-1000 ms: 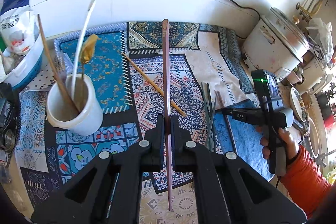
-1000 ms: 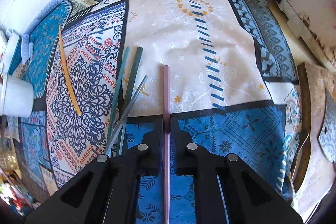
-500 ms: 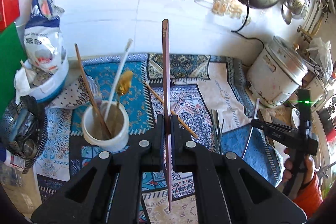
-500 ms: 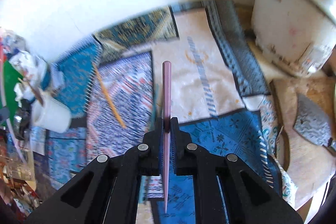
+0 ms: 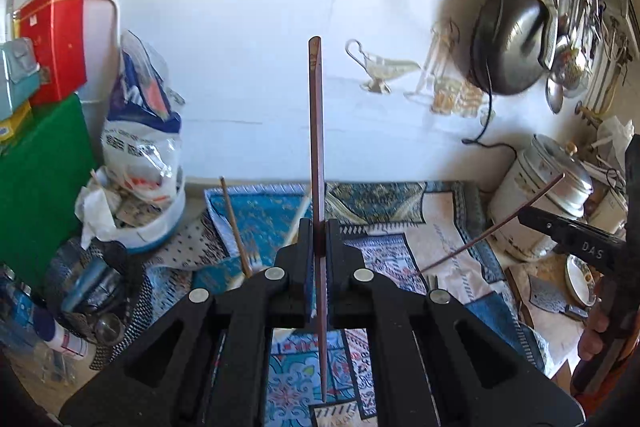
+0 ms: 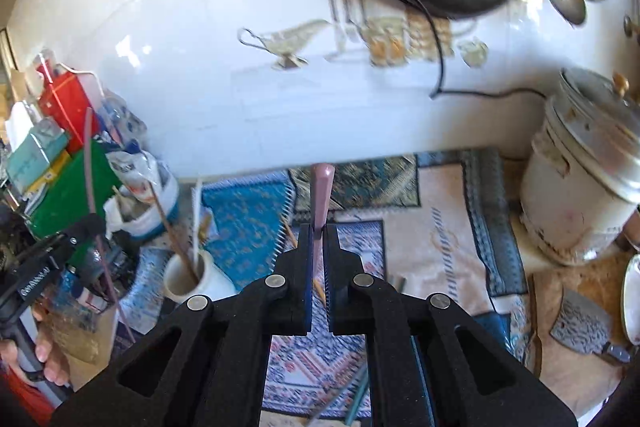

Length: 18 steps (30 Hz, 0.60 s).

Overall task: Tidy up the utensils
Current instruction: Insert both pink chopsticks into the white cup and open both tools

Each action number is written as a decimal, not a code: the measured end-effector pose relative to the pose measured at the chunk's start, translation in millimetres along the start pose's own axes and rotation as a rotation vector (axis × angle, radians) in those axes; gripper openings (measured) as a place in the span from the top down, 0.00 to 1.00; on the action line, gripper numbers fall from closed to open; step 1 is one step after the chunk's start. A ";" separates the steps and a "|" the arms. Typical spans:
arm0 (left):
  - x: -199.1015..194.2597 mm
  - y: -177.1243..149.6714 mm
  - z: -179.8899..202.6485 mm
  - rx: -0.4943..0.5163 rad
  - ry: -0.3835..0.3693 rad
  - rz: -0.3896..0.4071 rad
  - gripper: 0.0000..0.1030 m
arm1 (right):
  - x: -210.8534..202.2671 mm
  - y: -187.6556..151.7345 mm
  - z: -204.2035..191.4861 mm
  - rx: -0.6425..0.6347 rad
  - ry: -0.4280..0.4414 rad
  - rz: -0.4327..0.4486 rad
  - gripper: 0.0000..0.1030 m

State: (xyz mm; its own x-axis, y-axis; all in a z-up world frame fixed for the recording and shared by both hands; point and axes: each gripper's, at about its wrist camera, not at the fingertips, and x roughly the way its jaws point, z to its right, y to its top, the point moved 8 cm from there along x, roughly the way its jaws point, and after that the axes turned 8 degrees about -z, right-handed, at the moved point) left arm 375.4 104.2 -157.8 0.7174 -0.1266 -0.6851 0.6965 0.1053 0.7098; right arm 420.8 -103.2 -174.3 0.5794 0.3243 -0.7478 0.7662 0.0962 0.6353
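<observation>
My left gripper (image 5: pixel 319 227) is shut on a dark brown chopstick (image 5: pixel 316 131) that stands upright in front of the white wall. My right gripper (image 6: pixel 318 227) is shut on a mauve chopstick (image 6: pixel 322 187), held above the patterned cloth (image 6: pixel 440 227). Each view shows the other gripper in the air with its stick: the right gripper (image 5: pixel 524 215) at the right, the left gripper (image 6: pixel 90 223) at the left. A white cup (image 6: pixel 192 279) with a wooden stick and a white spoon in it stands left of centre. Green chopsticks (image 6: pixel 356 399) lie on the cloth below.
A white rice cooker (image 6: pixel 580 187) stands at the right, with a cleaver (image 6: pixel 580 323) on a board in front of it. A plastic bag (image 5: pixel 140 131), a green board (image 5: pixel 36 187) and boxes crowd the left. A dark pan (image 5: pixel 508 47) hangs on the wall.
Both grippers have risen and tipped up towards the wall. The right one lifted its mauve chopstick off the cloth, away from the green ones. The left kept its grip.
</observation>
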 end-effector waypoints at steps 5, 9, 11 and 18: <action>0.4 17.2 -22.8 -0.032 0.026 0.048 0.96 | -3.1 18.8 -37.8 -0.047 0.055 0.033 0.96; 11.6 28.3 -39.2 -0.042 0.038 0.065 0.96 | 0.5 27.4 -65.6 -0.074 0.099 0.038 0.96; 20.3 32.8 -46.8 -0.049 0.034 0.070 0.97 | 2.9 30.5 -77.8 -0.082 0.118 0.037 0.96; 57.7 38.8 -67.0 -0.075 0.047 0.061 0.96 | 23.7 37.6 -112.7 -0.102 0.168 0.017 0.97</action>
State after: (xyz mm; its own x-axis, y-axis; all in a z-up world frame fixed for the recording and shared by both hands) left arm 445.0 167.1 -180.8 0.7572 -0.0712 -0.6492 0.6496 0.1854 0.7373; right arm 432.0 14.2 -146.5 0.5306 0.4783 -0.6998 0.7197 0.1819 0.6700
